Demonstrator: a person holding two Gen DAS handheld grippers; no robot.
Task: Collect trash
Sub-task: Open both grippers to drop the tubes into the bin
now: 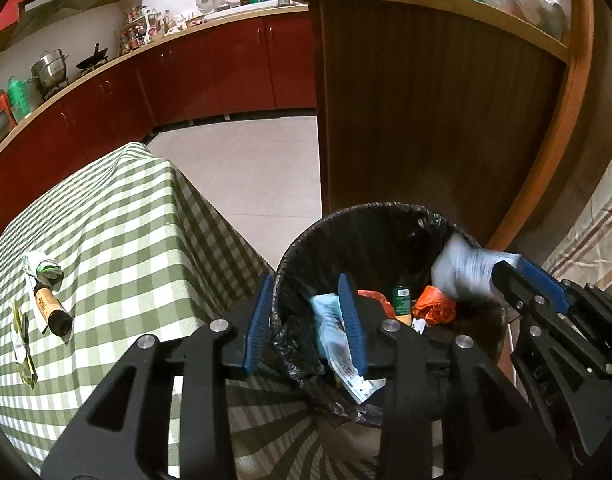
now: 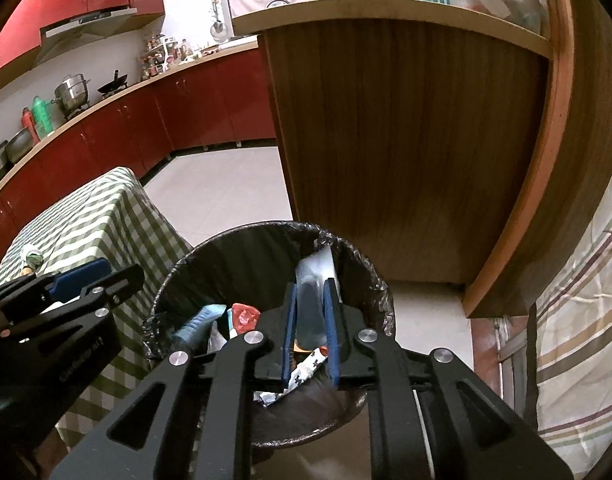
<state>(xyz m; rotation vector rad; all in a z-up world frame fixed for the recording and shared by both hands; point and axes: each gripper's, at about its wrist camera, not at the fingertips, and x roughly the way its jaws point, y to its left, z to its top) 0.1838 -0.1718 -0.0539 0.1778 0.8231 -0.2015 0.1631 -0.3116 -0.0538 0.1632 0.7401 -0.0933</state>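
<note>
Table: a table with a green checked cloth (image 1: 118,216) sits to the left of the left gripper.
Things on the table: a dark bottle (image 1: 52,308) lies on its side, with a crumpled wrapper (image 1: 42,270) at its far end and small paper scraps (image 1: 22,336) just beside it.
Left gripper (image 1: 306,320): its blue pads stand apart over the near rim of the bin, let go. A light blue packet (image 1: 330,328) lies against the inside of the right pad, loose.
Trash bin (image 1: 370,224): lined with a black bag, right below both grippers. Inside are a green can (image 1: 402,300) and an orange wrapper (image 1: 434,304).
Right gripper (image 2: 311,332): its pads sit close together around a blurred pale packet (image 2: 316,272) that sticks out past the tips over the bin. I cannot tell if the pads press on it.
</note>
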